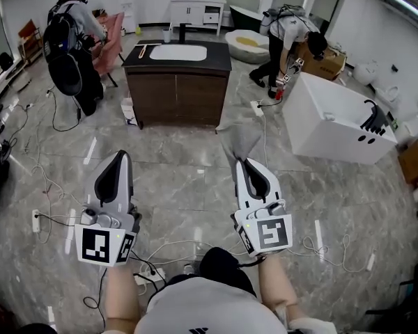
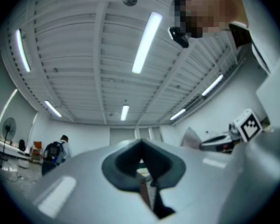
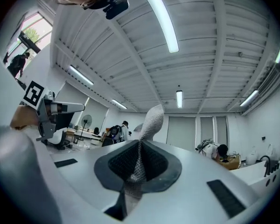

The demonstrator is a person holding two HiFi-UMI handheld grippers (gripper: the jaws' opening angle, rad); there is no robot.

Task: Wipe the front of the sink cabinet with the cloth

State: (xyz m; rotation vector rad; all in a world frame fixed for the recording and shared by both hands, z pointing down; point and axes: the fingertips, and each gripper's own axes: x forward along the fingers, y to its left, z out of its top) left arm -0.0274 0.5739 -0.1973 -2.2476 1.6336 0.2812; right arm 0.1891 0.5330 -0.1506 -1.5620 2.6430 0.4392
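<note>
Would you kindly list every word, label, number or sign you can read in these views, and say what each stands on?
No readable words or numbers in any view.
Left gripper and right gripper: black-and-white square markers only, no letters or digits.
Cloth held in the right gripper: plain mesh, no print.
Cardboard box: any print is too small to read.

Grey marble floor [image 1: 188, 179] — white bathtub [image 1: 334, 127] rt.

Head view downward, gripper views toward ceiling [image 2: 84, 55]
</note>
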